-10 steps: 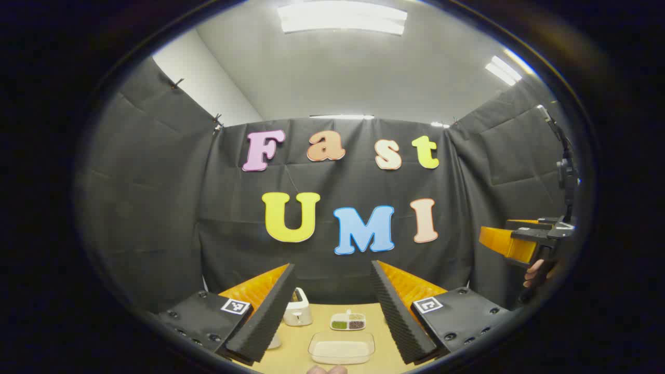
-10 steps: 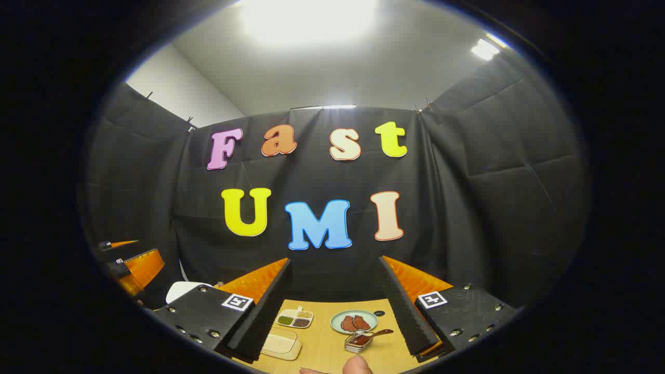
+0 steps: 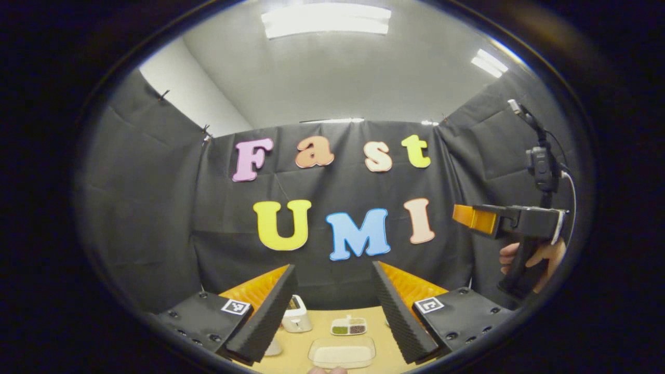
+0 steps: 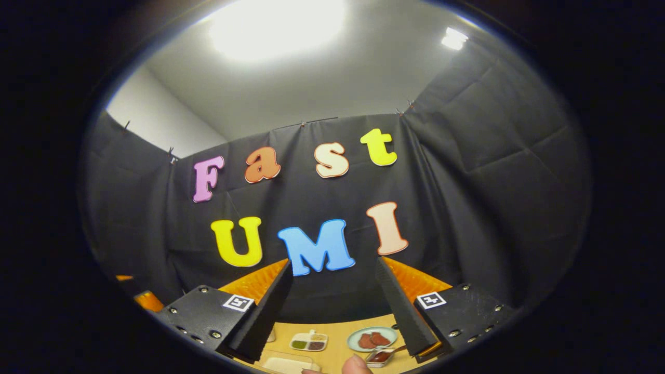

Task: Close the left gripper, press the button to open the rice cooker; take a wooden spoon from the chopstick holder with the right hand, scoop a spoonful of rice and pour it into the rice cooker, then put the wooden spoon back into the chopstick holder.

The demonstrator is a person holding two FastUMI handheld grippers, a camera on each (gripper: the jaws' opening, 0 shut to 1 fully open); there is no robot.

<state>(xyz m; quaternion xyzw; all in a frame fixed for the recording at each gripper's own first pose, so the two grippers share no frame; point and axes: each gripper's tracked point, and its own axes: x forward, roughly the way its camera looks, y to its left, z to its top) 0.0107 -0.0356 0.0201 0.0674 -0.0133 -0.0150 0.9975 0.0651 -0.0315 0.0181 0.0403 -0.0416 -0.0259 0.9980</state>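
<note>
While both grippers hover high, left gripper (image 3: 332, 311) and right gripper (image 4: 335, 311) jaws apart, nothing's started; next, left must close, then press rice cooker (image 3: 297, 318) button.

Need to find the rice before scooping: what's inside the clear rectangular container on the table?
The clear container holds a pale, whitish layer, probably rice. Its near edge falls below the left gripper view, so that part stays unseen.
</note>
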